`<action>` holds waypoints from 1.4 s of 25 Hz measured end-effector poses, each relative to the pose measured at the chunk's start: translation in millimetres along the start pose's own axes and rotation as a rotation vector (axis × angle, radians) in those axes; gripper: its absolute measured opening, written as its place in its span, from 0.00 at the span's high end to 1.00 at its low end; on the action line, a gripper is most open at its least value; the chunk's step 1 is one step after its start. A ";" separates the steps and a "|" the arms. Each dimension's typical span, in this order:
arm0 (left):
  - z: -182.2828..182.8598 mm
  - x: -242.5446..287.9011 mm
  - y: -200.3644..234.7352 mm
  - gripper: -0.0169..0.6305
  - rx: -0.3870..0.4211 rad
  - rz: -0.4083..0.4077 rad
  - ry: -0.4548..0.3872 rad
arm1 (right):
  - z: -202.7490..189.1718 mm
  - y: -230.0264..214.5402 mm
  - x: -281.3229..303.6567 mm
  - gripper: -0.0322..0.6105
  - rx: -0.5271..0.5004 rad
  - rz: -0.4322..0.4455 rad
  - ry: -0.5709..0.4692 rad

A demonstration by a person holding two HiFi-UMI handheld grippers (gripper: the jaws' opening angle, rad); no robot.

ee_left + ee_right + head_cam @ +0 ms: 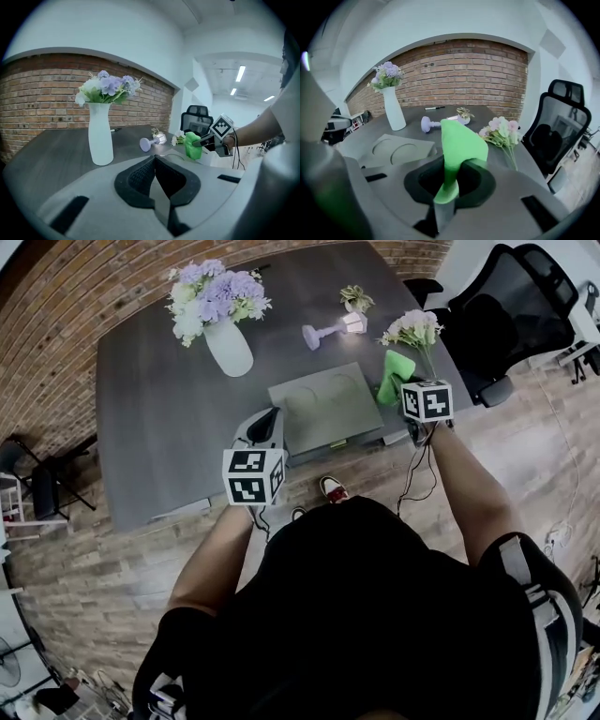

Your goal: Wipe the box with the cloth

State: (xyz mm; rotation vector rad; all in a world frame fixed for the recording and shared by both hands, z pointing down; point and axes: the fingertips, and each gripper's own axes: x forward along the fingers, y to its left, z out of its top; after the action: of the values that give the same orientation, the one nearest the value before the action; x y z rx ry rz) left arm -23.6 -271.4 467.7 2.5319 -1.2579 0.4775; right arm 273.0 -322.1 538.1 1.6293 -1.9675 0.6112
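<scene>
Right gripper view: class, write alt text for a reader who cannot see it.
The right gripper is shut on a green cloth. On the dark table beyond are a grey box, a white vase and loose flowers.

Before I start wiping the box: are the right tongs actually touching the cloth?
Touching. The right gripper view shows the right tongs closed on the lower end of the green cloth, with the rest of it sticking up from between them.
</scene>
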 end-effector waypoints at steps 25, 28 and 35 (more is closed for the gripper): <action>-57.1 -130.5 86.0 0.96 -0.190 0.274 -0.010 | 3.4 234.3 42.0 0.88 -0.255 0.337 0.030; -63.6 -142.3 90.1 0.96 -0.190 0.283 -0.003 | -4.8 288.9 34.6 0.88 -0.326 0.423 0.015; -72.6 -153.3 88.3 0.96 -0.170 0.280 0.021 | -18.6 367.6 9.6 0.88 -0.369 0.638 -0.002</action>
State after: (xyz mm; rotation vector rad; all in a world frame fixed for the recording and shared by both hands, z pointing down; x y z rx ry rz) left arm -194.0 -185.7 479.6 2.2166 -1.5830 0.4328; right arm -88.1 -251.7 551.1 0.7746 -2.4292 0.4252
